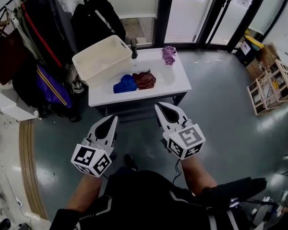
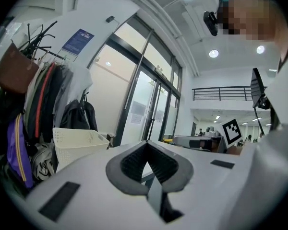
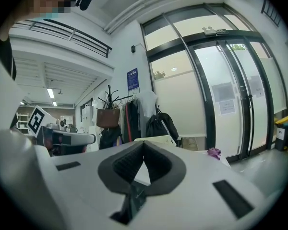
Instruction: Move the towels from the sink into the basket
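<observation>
Short of the sink (image 1: 177, 83), on the person's side, the left gripper (image 1: 109, 121) and right gripper (image 1: 163, 110) both hang with jaws pressed together on nothing; inside the sink lie a blue towel (image 1: 125, 84) and a dark red towel (image 1: 144, 79), touching; a purple towel (image 1: 169, 54) sits at the sink's far right corner; the basket (image 1: 102, 56) on the sink's left end looks empty; by my reading nothing is moved yet, and all three towels are left to carry.

Bright daylight; fisheye-warped, vignetted edges
</observation>
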A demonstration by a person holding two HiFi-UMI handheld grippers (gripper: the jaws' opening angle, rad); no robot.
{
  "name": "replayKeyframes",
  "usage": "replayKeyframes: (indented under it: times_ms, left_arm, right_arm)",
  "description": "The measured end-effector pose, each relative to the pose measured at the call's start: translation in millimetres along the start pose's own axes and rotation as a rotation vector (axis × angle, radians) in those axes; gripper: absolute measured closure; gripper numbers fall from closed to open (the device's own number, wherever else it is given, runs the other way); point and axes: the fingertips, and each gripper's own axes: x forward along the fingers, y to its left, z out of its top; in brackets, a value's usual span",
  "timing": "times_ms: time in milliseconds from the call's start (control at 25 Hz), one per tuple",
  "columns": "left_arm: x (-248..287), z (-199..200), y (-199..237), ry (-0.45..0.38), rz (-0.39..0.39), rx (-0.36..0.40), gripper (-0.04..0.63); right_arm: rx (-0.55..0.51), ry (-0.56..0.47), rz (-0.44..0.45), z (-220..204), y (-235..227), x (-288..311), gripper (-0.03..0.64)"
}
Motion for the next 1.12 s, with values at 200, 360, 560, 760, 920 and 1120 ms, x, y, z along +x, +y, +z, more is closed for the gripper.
replayKeyframes:
  times_ms: [200, 360, 560, 760, 920, 1120]
  left_arm:
    - [8.0, 11.6, 27.1, 0.007, 0.007, 0.022, 0.589]
    - [16.7, 22.1, 42.5, -0.009, -0.02, 0.039, 0.589]
    - [30.7, 28.9, 71.6, -0.02, -0.007, 0.007, 0.589]
    - [53.8, 30.7, 80.0, -0.018, -0.007, -0.005, 0.589]
    - [74.9, 34.6, 89.3, -0.034, 0.022, -0.007, 0.589]
    - [108.6, 51.9, 97.8, -0.032, 0.091, 0.052, 0.589]
  right_arm:
    - [0.008, -0.01, -0.008, 6.4, -5.2, 29.7, 0.615]
    - [-0.001, -0.006, -0.02, 13.9, -9.1, 51.7, 0.615]
    - [-0.019, 0.017, -0.005, 14.7, -4.4, 76.7, 0.615]
    - [-0.019, 0.02, -0.001, 22.2, -28.1, 93.4, 0.615]
    - [-0.019, 0.023, 0.018, 26.2, -50.6, 113.9, 0.615]
    - [-0.034, 0.003, 0.06, 40.9, -77.3, 138.2, 0.615]
